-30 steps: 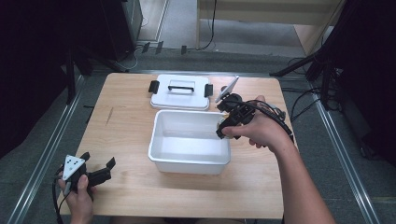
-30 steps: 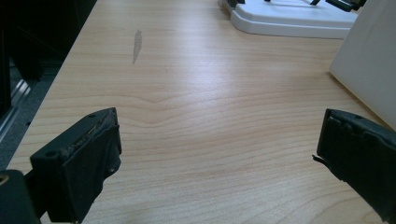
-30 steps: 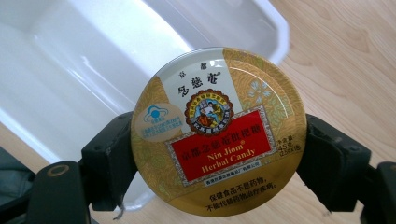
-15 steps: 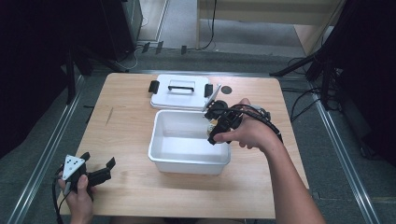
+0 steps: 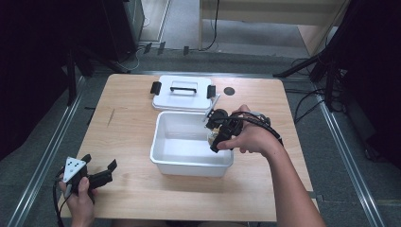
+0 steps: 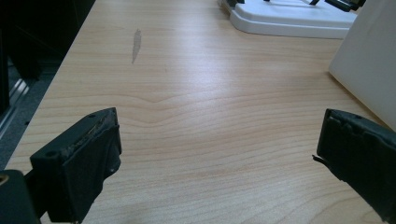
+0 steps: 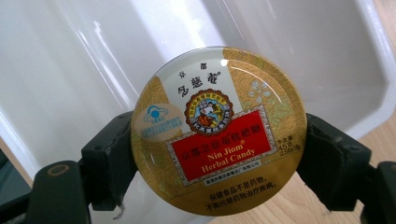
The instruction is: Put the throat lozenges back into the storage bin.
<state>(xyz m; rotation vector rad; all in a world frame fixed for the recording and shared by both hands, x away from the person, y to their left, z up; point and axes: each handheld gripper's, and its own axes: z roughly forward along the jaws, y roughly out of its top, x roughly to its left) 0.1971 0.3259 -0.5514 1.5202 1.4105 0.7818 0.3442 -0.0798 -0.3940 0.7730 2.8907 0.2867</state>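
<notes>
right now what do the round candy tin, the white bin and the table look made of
Candy tin: likely printed metal, glossy; light glints on its domed gold and red lid.
White bin: looks like moulded plastic, smooth with a soft sheen and rounded corners.
Table: light wood or a wood-look laminate; grain lines run across a smooth, faintly shiny top.

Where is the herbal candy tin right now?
In the right gripper view the candy tin is clamped between the right tool's jaws. In the high view it sits over the right side of the open white bin, in front of the lid.
</notes>
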